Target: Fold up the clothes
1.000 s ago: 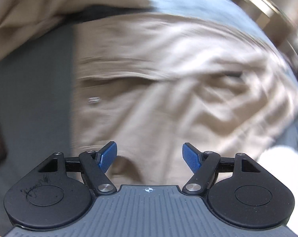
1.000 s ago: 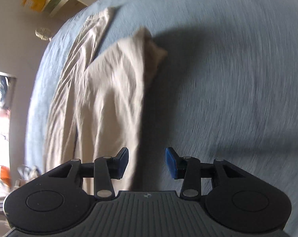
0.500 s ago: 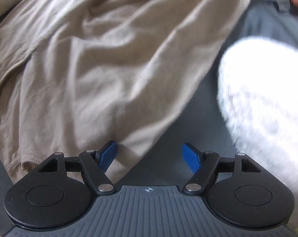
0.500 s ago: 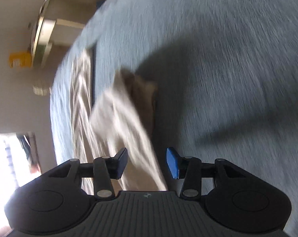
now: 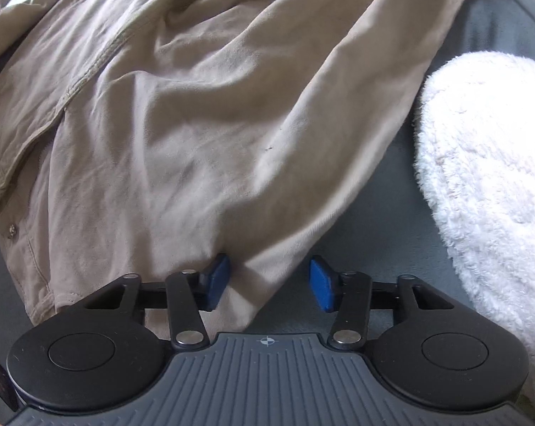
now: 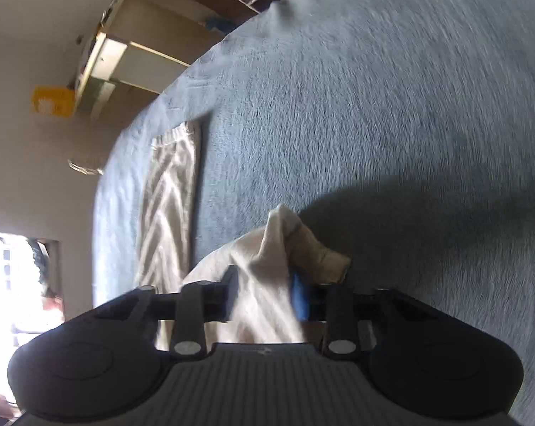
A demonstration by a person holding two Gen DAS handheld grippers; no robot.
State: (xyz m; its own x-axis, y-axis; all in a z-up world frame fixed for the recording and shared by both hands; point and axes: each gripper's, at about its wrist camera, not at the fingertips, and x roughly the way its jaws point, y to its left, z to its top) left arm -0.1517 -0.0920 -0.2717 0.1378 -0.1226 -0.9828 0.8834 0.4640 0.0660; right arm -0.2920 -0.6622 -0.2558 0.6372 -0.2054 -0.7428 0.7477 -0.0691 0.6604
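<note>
The left gripper (image 5: 269,282) points steeply down over the beige trousers (image 5: 182,113); its jaws have just been closing, a fabric edge between them, right pad clear. The right gripper (image 6: 264,294), angled downward, pinches a trouser corner (image 6: 267,269) at lower centre.

A home bedroom: a blue bedspread (image 6: 374,113) covers a bed, wooden shelves (image 6: 154,46) stand beyond it, a fluffy white blanket (image 5: 487,177) on it.
</note>
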